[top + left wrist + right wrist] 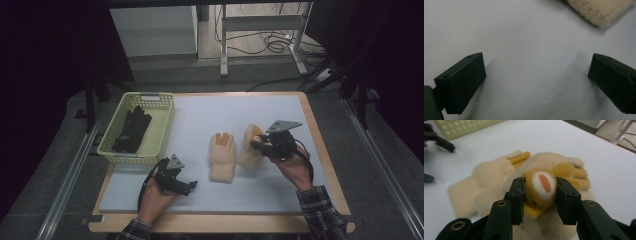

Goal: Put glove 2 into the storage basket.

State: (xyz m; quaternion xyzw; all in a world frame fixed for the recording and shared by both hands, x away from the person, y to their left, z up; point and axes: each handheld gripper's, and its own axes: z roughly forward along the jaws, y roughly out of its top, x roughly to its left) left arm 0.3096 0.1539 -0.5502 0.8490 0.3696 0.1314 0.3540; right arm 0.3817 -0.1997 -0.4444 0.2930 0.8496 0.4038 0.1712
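Observation:
Two cream fleece gloves lie side by side on the white mat [200, 112]. My right gripper [257, 142] is shut on the right glove [246, 156], which it has lifted at one end. In the right gripper view its jaws [540, 187] pinch an orange plush knob with a white and orange patch on that glove [556, 160]. The left glove [223, 156] [491, 172] lies flat, fingers pointing away. My left gripper [192, 186] rests low near the mat's front left, open, jaws [536, 67] wide apart over bare mat. A cream glove cuff [599, 10] lies just beyond them.
A pale green basket [162, 135] at the table's left holds a pair of black gloves [131, 129]. The wooden table edge [320, 145] runs close to the right hand. Behind the table stand a desk frame and cables on the floor [270, 42].

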